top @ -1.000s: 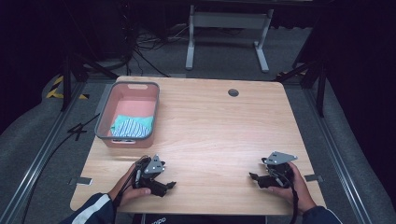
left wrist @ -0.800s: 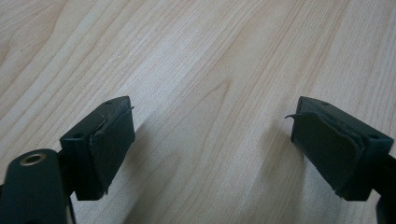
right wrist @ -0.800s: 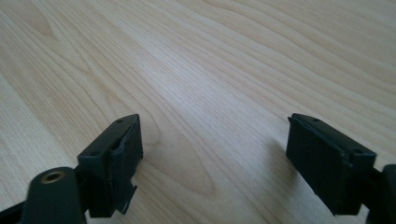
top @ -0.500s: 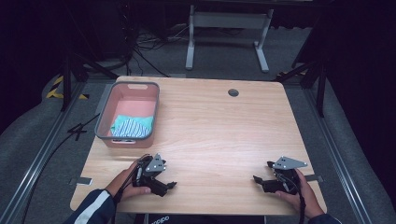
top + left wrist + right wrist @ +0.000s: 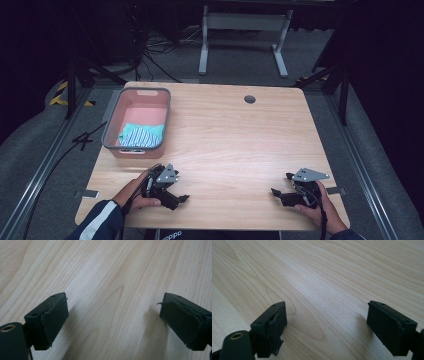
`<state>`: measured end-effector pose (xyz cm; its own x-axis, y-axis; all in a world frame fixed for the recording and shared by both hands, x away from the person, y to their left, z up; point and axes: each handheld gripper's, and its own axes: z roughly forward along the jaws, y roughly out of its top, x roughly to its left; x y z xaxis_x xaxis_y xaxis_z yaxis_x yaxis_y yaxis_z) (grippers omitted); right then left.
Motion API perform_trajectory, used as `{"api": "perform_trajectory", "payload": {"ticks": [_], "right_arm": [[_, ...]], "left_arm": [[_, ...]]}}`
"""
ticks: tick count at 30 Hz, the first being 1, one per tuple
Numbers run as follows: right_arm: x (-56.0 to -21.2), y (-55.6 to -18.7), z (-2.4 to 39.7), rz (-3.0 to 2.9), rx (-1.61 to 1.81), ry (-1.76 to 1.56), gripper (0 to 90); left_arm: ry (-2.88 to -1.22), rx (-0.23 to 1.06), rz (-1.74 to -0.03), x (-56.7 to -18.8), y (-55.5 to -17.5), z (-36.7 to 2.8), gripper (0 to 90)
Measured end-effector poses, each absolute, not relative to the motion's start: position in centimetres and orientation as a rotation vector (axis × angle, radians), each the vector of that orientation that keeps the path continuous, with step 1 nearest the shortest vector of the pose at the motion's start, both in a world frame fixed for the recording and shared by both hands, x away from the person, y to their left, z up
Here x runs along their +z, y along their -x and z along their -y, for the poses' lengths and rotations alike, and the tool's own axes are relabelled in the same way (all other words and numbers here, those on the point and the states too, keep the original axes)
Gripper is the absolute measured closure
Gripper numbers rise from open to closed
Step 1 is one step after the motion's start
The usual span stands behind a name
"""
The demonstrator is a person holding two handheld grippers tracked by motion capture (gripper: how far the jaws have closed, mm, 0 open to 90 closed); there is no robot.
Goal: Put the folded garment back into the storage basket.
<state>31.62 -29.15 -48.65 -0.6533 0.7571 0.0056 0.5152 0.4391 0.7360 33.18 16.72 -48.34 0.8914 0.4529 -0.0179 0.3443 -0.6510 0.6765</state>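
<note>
Both tools idle, cloth waiting in basket

Left tool [image 5: 172,192] and right tool [image 5: 285,194] stand apart, empty; the striped cloth [image 5: 141,135] ahead of the left looks soft, light: pinch a raised fold.

Table [image 5: 235,135] evenly lit, surroundings dark; close views softly blurred.

Light wooden table [image 5: 225,135], pink basket [image 5: 137,122] at its left edge, both tongs resting near the front edge

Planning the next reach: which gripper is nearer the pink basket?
Left. The left gripper sits just below the basket; the right gripper rests far across the table.
</note>
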Motion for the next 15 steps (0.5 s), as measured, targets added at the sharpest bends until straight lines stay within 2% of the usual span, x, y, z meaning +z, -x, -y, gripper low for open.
{"api": "perform_trajectory", "payload": {"ticks": [15], "right_arm": [[-48.65,-31.62,29.15,-2.37,1.044,-1.089,17.0]], "left_arm": [[-2.338,0.202,-0.572,-48.36,-33.23,-16.66,7.3]]}}
